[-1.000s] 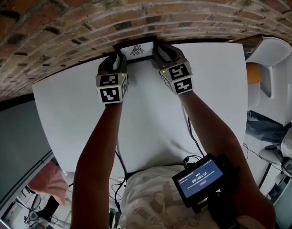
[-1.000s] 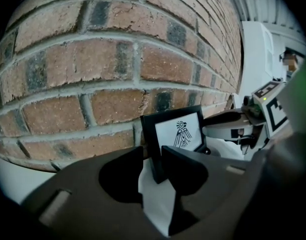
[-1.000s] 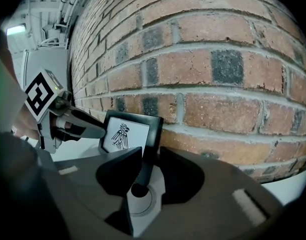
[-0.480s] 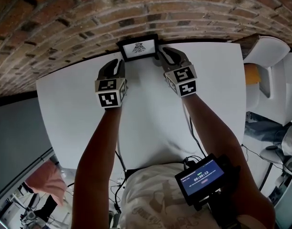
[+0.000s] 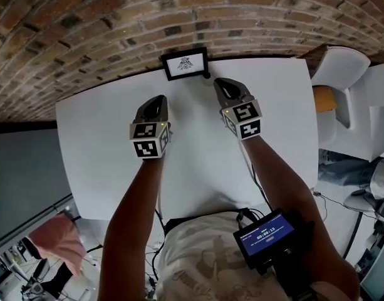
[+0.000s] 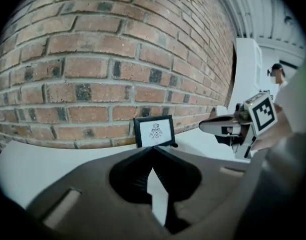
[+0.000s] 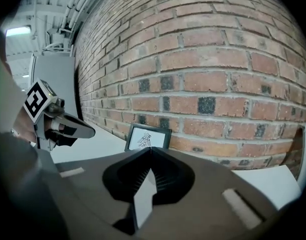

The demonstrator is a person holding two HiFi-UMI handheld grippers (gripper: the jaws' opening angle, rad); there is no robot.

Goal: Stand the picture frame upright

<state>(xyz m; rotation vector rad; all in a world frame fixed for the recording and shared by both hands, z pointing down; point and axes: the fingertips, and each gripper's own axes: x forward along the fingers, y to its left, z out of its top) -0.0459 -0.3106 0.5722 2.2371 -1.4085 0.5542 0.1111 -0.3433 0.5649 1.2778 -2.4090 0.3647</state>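
**Frame standing, grippers backed off**

A white table (image 5: 104,143) runs up to a brick wall (image 5: 116,17) on its far side.

The left gripper (image 5: 157,100) has its jaws pressed together, with nothing between them. The right gripper's (image 5: 222,83) jaws are closing and all but meet, also on nothing. Both hover over the middle of the table, well apart from each other.

Beyond them, at the far edge by the wall, the frame (image 5: 185,63) stands upright with its picture facing the person. Neither gripper touches it. From these angles I can't tell whether it leans on the bricks or rests on its own prop.

A second ago both grippers flanked the frame with jaws wide. Since then they have drawn back toward the near side and closed. The frame stays up unaided, so the task looks finished.
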